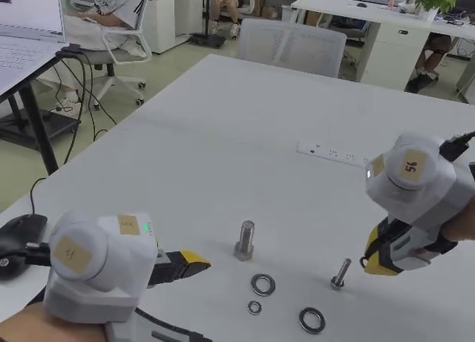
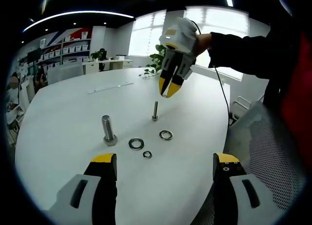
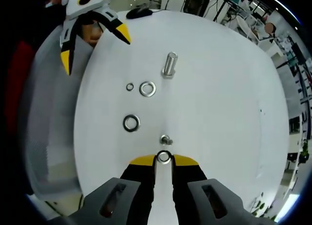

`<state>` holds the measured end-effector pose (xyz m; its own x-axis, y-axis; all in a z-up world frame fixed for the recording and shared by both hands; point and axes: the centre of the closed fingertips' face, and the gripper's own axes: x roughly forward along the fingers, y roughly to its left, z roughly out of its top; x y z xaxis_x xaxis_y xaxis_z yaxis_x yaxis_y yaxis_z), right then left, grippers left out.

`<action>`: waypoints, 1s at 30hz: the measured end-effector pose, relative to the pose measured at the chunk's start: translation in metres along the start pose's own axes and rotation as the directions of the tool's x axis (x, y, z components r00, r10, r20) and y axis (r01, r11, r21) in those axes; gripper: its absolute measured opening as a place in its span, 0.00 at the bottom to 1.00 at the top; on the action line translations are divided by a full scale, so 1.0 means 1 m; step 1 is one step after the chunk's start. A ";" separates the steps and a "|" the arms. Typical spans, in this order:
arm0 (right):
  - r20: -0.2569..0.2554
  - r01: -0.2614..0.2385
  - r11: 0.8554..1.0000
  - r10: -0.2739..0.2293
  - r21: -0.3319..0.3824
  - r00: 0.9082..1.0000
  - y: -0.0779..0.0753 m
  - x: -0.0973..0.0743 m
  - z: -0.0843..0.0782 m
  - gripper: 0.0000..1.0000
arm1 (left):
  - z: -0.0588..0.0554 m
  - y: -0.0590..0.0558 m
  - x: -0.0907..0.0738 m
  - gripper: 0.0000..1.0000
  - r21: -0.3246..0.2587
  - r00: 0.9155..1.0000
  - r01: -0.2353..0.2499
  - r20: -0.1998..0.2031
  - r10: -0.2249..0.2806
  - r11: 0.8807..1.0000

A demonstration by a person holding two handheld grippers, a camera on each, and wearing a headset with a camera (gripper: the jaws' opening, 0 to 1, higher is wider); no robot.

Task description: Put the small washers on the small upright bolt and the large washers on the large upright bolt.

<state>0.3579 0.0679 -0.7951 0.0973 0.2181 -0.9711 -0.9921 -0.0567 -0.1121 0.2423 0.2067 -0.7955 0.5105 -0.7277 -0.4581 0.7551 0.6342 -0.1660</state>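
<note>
Head view: white worktop (image 1: 223,134), all parts bunched nr its near edge. My left gripper (image 1: 189,264) sits low by the near-left corner, jaws spread wide, nothing in them; the left gripper view agrees. My right gripper (image 1: 369,264) hangs pointed down over the near-right part, clenched on a small washer (image 3: 164,157). That's clearest in the right gripper view, ring pinched by its rim betw the yellow tips.

The large bolt (image 1: 245,240) stands head-down, shank up, mid-group. The small bolt (image 1: 340,273) is upright too, to its right, just beside the right gripper tips. One large washer (image 1: 263,285) lies flat on the near side of the large bolt, a second large washer (image 1: 312,320) closer to the edge. A loose small washer (image 1: 254,307) lies just beside the first.

Key relation: in the right gripper view the small bolt's tip sits just ahead of the held ring, not yet under it. Bolt axis is vertical and the ring looks roughly level, so I reckon a short shift fwd to centre the hole, then straight down. The right gripper is far nearer; the left is well apart.
</note>
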 end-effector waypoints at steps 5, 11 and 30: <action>0.004 0.003 1.000 -0.003 -0.015 1.000 -0.002 0.000 0.007 0.13 | 0.001 0.001 0.000 0.80 -0.002 1.000 -0.004 0.002 0.004 1.000; 0.002 0.001 1.000 -0.001 -0.026 1.000 -0.003 0.001 0.011 0.13 | 0.001 0.001 0.000 0.80 -0.004 1.000 -0.006 0.004 0.006 1.000; -0.016 -0.023 0.999 0.023 -0.032 1.000 -0.006 0.014 0.010 0.13 | 0.003 0.003 0.001 0.81 -0.006 1.000 -0.012 0.013 0.012 1.000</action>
<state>0.3643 0.0809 -0.8054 0.0760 0.2013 -0.9766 -0.9910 -0.0929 -0.0963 0.2465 0.2069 -0.7936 0.5248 -0.7236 -0.4482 0.7468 0.6442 -0.1655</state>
